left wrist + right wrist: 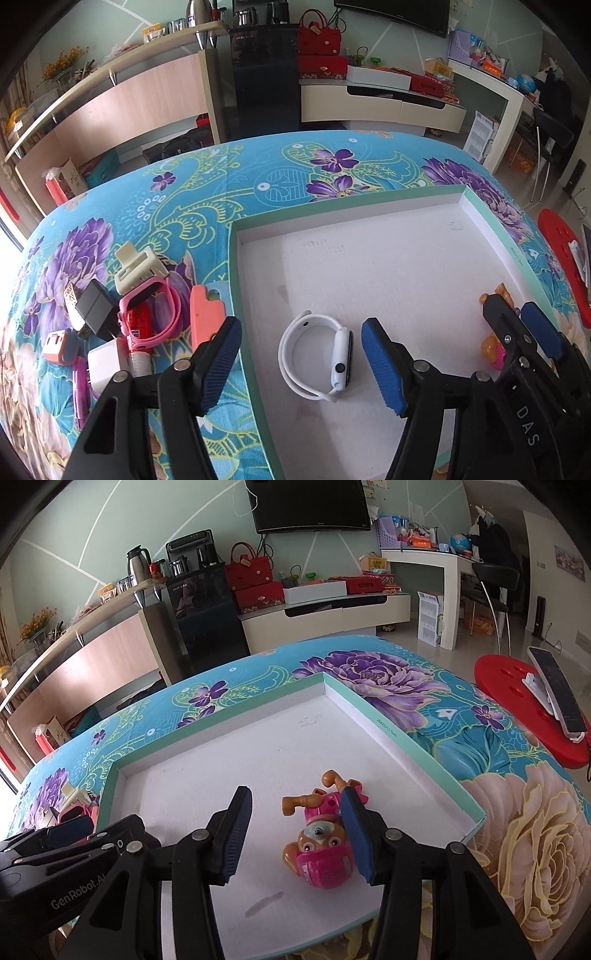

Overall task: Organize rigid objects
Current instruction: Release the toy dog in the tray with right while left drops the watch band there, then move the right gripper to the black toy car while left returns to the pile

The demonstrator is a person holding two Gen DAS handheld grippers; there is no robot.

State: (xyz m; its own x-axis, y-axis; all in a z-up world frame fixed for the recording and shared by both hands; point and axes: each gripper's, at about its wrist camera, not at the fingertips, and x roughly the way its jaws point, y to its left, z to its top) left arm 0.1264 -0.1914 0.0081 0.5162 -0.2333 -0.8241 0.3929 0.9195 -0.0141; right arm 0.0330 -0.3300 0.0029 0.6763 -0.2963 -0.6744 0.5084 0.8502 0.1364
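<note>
While both tools hang low over the shallow white tray (236, 266), I see each one spread wide and holding nothing. On my left tool (301, 363), the two blue pads straddle the tray's left wall: the left pad sits over the floral cloth (192, 184) on the desk, the right pad over the tray floor. A white smartwatch (317, 356) lies on that floor between the pads, nearer the right one and not touching either. Left of the tray, on the cloth, a cluster lies close together: a pink watch (155, 314), a cream hair clip (138, 271), a black adapter (96, 310), a white charger (105, 363) and a salmon piece (205, 319). My right tool (299, 836) points into the tray's near right part, where a pink pup toy (319, 843) lies between the pads, right up against the right pad, well clear of the left.
</note>
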